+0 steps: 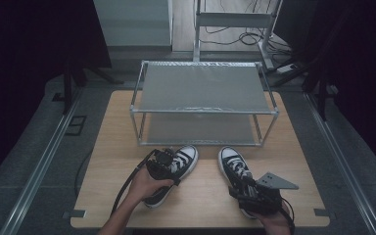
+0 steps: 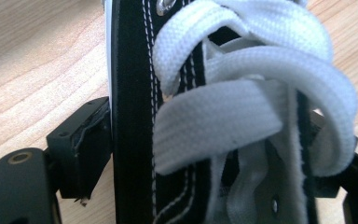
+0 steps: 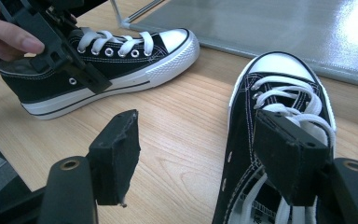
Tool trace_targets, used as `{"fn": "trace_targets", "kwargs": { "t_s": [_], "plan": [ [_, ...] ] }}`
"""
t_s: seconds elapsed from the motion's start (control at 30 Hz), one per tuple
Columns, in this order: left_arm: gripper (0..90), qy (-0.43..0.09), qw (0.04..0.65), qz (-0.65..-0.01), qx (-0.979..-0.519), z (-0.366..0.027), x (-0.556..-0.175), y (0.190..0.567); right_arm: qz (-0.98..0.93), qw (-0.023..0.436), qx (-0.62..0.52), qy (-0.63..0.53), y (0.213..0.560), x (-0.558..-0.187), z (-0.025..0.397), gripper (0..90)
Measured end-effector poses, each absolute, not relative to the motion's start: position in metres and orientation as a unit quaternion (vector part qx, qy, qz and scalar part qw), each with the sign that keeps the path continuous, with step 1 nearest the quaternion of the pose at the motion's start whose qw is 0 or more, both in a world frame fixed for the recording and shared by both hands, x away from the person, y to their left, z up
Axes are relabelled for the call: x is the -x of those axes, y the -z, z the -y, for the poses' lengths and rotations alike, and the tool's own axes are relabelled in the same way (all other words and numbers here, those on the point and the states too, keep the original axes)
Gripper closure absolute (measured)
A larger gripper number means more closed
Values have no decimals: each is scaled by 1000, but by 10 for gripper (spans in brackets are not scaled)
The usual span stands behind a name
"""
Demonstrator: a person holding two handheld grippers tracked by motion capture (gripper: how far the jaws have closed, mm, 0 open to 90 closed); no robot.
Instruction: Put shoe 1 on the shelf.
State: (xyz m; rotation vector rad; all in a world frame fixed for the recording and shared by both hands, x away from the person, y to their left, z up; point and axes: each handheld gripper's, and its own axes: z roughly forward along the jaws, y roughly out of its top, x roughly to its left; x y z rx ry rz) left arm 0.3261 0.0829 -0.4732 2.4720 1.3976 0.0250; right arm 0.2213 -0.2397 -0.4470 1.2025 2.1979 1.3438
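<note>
2 black high-top sneakers sit on the wooden table (image 1: 284,147) in front of the 2-tier shoe rack (image 1: 203,88): left sneaker (image 1: 176,169) at 7 o'clock of the rack, right sneaker (image 1: 235,169) at 5 o'clock.

Risks: your left grip bites mostly laces and upper, so the left sneaker could twist or slip on a lift. Soft canvas may fold. The right sneaker could skid if you close off-centre.

Left gripper (image 1: 162,161): jaws straddle the laced upper, left pad touching the canvas, looks clamped on the left sneaker.

Right gripper (image 3: 200,158): jaws wide apart, holding nothing; right pad sits over the right sneaker's collar, contact unclear.
</note>
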Motion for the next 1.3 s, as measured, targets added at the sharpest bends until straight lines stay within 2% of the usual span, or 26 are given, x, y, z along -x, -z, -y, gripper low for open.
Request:
{"fn": "trace_targets", "kwargs": {
  "t_s": [0.3,0.77,1.3],
  "plan": [
    [172,30,205,-475,-855,-93,-323,469,-758,154,-424,-472,446,-222,245,322],
    [175,40,289,-457,-840,-97,-315,443,-754,158,-430,-470,445,-223,249,322],
    [176,39,313,-441,-840,-90,-315,417,-748,161,-438,-472,445,-224,253,322]
  ]
}}
